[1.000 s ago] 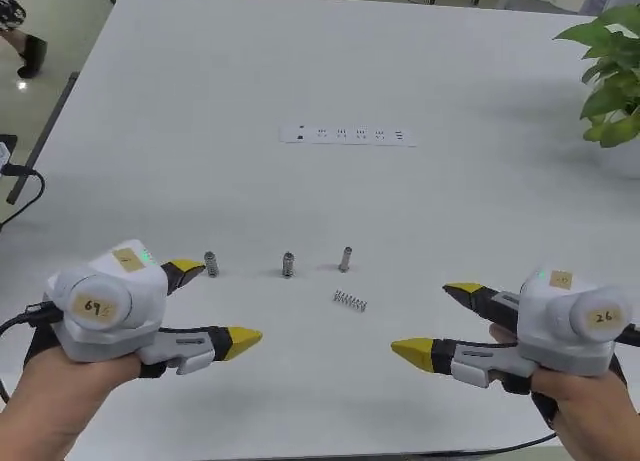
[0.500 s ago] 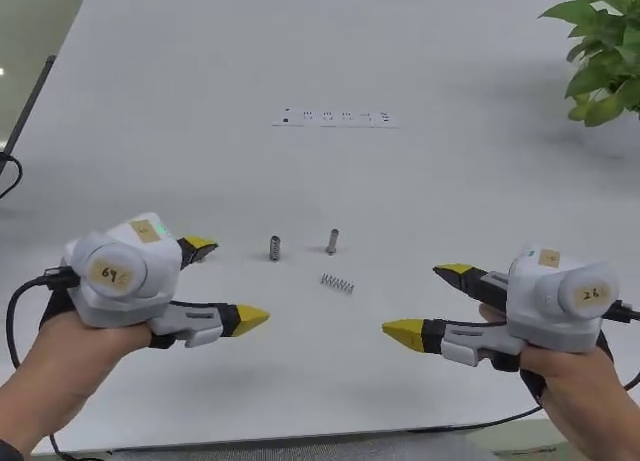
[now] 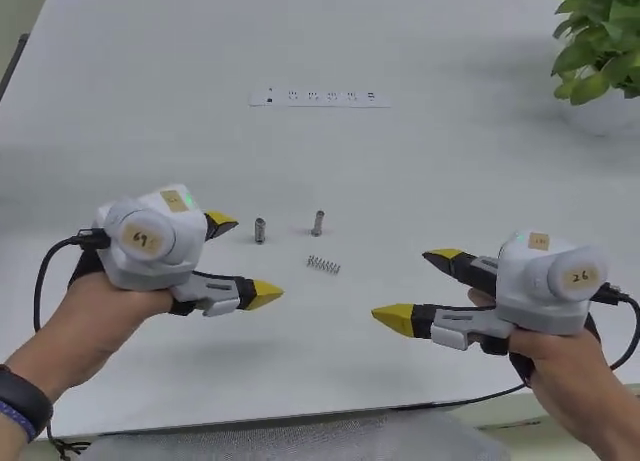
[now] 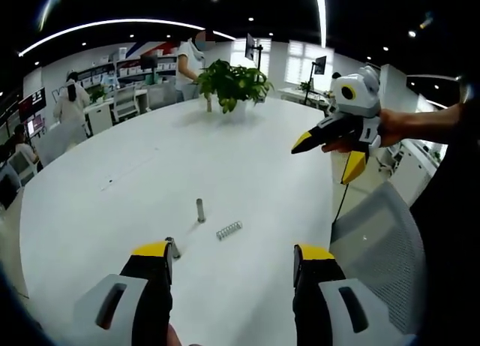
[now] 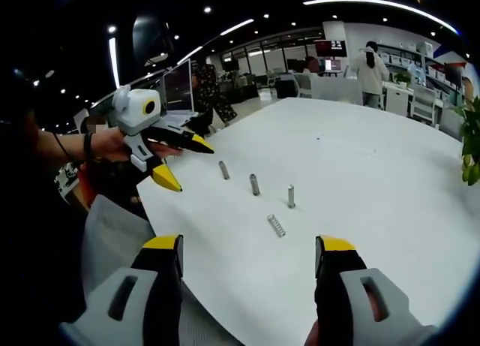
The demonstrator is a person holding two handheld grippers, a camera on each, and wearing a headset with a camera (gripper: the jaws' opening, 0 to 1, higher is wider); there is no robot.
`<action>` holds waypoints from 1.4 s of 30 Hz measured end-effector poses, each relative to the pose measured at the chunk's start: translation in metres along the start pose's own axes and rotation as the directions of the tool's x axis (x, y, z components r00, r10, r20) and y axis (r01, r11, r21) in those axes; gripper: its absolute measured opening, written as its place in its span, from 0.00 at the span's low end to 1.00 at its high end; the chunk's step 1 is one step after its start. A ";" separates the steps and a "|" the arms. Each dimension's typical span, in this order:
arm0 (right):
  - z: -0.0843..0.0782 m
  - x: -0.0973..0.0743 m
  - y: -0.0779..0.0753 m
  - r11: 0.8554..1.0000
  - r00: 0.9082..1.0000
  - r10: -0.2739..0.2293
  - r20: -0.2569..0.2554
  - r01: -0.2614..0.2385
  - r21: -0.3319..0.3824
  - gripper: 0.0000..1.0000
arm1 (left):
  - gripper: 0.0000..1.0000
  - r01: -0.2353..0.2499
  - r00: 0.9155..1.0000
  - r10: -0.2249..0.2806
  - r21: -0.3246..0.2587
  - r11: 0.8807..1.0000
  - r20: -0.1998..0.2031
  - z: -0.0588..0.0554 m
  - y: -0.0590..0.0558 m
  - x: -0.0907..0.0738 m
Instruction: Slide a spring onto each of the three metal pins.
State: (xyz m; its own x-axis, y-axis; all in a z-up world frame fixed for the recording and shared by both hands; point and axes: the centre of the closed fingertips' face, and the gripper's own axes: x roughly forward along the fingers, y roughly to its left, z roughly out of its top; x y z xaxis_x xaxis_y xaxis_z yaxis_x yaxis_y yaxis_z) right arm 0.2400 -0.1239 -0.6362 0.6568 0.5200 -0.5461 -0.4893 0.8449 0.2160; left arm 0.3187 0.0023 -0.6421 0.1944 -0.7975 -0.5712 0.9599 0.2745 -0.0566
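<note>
Three short metal pins stand in a row on the white table. In the head view I see the middle pin and the right pin; the third is hidden behind my left gripper. The right gripper view has the whole row. The two pins nearer the left gripper look thicker, as if sleeved with springs; the right pin looks bare. A loose spring lies just in front of the right pin. My left gripper is open beside the row. My right gripper is open, right of the spring.
A white power strip lies farther back on the table. A potted plant stands at the far right. The table's front edge runs just below both hands, with cables trailing off it. People stand in the room behind.
The head camera has tipped, so the whole picture shifted. My left gripper has drifted right and now covers the leftmost pin. Spring and pins have not moved.
</note>
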 end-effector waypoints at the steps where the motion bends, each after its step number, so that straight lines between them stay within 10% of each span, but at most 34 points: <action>1: 0.000 0.000 0.000 1.000 1.000 0.001 0.000 -0.001 0.000 0.71 | 0.61 0.004 1.000 -0.004 0.002 1.000 -0.002 0.000 0.000 0.002; 23: -0.001 0.005 0.001 1.000 1.000 0.028 -0.010 -0.028 -0.007 0.70 | 0.59 0.079 0.996 -0.078 0.040 0.996 -0.042 0.005 -0.009 0.046; 42: -0.006 0.002 -0.002 1.000 1.000 0.026 -0.014 -0.025 0.008 0.70 | 0.55 0.161 0.982 -0.154 0.055 0.985 -0.110 -0.014 -0.008 0.102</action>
State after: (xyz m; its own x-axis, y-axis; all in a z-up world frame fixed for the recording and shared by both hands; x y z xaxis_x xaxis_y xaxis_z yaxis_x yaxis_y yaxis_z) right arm 0.2387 -0.1255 -0.6420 0.6358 0.5395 -0.5520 -0.5011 0.8324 0.2365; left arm 0.3275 -0.0734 -0.7115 0.0202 -0.7660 -0.6425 0.9883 0.1124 -0.1029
